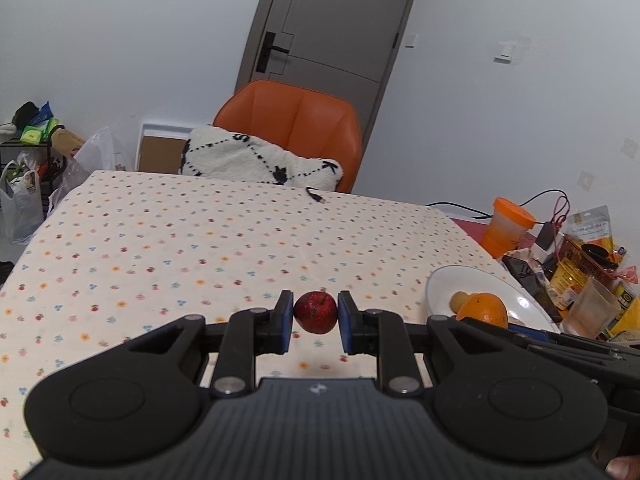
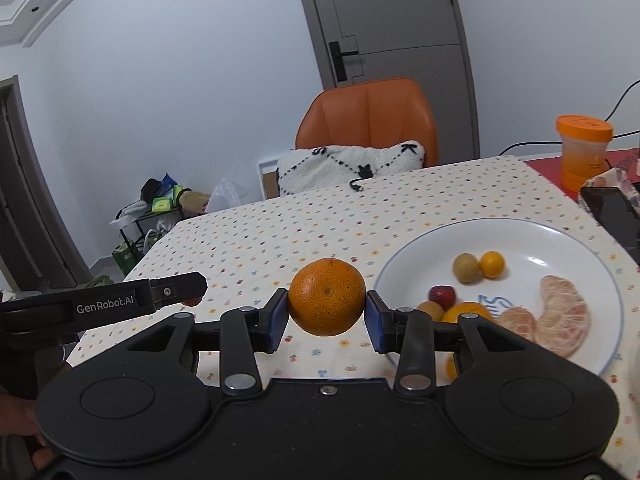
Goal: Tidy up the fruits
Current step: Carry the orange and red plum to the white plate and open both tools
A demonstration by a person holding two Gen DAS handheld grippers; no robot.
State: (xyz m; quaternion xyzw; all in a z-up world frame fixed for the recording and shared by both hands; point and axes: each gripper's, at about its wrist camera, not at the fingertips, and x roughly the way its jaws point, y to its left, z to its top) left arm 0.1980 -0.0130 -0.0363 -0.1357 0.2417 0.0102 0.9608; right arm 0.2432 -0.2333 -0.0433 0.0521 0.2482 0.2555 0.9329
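While left tongs (image 1: 316,314) grip apple (image 1: 316,312), right view alone reveals pomelo segments (image 2: 560,320).

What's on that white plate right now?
On the white plate lie peeled citrus segments, a greenish-brown fruit, a small yellow-orange one, a small red one and more partly hidden behind the right gripper, which holds an orange.

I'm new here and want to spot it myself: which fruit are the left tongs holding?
Find the white plate at the right of the dotted tablecloth. Left of it, the left tongs pinch a small dark red fruit with a stem, unlike the big orange in the right tongs.
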